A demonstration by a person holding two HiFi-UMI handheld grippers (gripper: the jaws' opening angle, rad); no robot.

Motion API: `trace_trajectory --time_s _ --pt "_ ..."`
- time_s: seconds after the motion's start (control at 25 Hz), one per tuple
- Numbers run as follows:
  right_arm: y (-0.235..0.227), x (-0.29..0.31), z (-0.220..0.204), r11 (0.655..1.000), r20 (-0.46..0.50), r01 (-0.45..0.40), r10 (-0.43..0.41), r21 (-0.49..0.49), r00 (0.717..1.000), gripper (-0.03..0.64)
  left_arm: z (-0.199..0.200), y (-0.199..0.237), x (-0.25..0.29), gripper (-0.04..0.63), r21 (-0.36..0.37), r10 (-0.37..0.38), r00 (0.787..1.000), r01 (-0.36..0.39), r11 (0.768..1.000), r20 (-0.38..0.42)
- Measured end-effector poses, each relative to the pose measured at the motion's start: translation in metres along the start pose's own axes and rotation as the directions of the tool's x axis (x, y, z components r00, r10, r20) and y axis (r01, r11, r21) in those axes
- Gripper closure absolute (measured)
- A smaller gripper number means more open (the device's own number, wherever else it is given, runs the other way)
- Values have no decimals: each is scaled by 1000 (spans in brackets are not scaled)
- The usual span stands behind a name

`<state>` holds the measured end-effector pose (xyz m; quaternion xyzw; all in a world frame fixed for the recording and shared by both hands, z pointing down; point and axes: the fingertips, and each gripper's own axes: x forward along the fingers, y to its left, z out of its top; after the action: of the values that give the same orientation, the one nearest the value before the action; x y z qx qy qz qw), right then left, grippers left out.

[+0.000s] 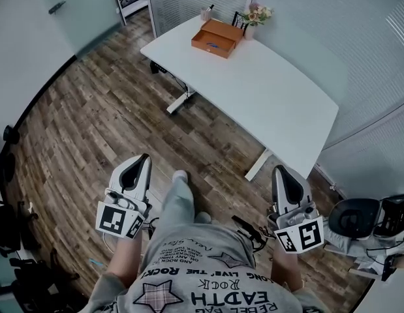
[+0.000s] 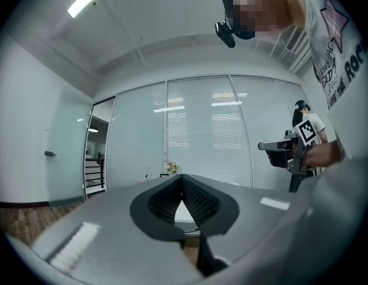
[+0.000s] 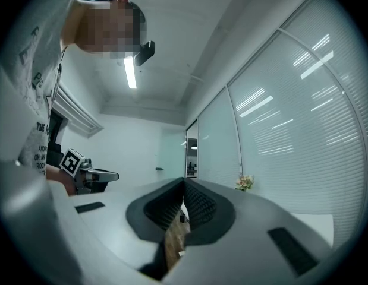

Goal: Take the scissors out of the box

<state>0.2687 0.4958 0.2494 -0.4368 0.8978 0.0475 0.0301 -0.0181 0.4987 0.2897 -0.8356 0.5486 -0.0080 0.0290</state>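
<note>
You are standing on the brown wood-plank floor (image 1: 91,129), holding the left gripper (image 1: 140,159) and the right gripper (image 1: 280,172) level at your waist, one on each side of your legs. The left gripper's jaws are pressing together at their tips with nothing between them, and the right gripper's jaws are lying closed the same way, empty. Well ahead of both sets of jaws, the long white table (image 1: 280,109) is stretching away from you. The open orange cardboard box (image 1: 224,30) is sitting at its far end, well apart from either gripper and roughly between the lines along which the two are pointing. A small blue shape (image 1: 211,44) is lying in the box's nearer tray, too small to make out as the scissors. Just beyond the box, a small vase of pink flowers (image 1: 256,13) is standing at the table's edge. A black office chair (image 1: 353,216) is standing off to the right of the right gripper's jaws
</note>
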Motion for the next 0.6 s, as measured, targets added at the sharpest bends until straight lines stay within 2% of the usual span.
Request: trace_trajectory --time_s 0.28,0.6 --pt "-11 52 -5 1000 -17 -3 3 -17 1000 603 -7 36 42 586 -18 -21 1000 21 1000 1" --pt "-33 147 -10 1000 -10 17 -17 -23 1000 603 -7 108 118 586 -17 -55 998 55 998 6"
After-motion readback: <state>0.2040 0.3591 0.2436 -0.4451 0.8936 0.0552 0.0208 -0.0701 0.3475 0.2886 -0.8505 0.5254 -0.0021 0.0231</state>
